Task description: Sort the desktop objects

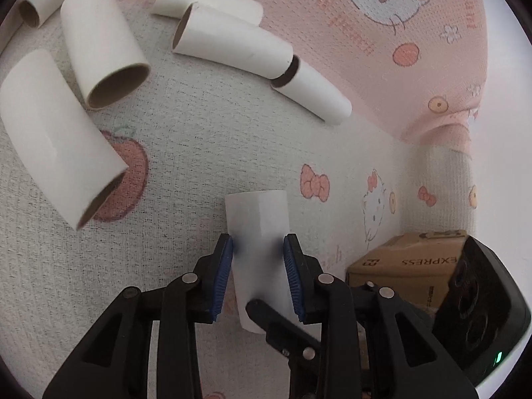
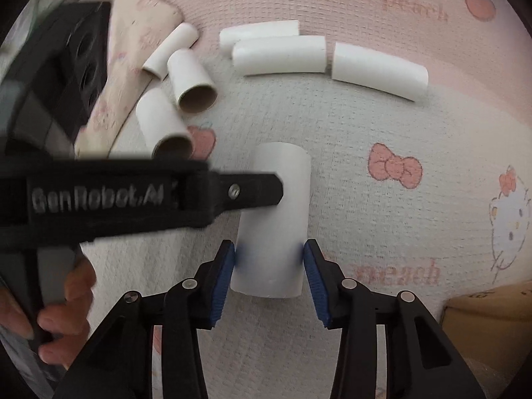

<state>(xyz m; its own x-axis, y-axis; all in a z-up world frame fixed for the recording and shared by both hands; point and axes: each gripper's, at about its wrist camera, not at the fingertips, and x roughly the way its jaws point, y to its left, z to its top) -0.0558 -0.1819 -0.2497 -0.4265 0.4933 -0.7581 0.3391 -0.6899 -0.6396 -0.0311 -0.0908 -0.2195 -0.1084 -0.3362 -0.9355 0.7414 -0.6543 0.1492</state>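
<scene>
- We are pinching one smooth white cardboard tube [image 1: 257,252] in our left gripper [image 1: 258,249], above the cloth.
- Our right gripper [image 2: 269,254] is bracketing it, pads [image 2: 312,266] at its sides.
- Other hollow tubes [image 1: 99,53] are lying on the textured cartoon-print cloth [image 1: 199,153].
</scene>
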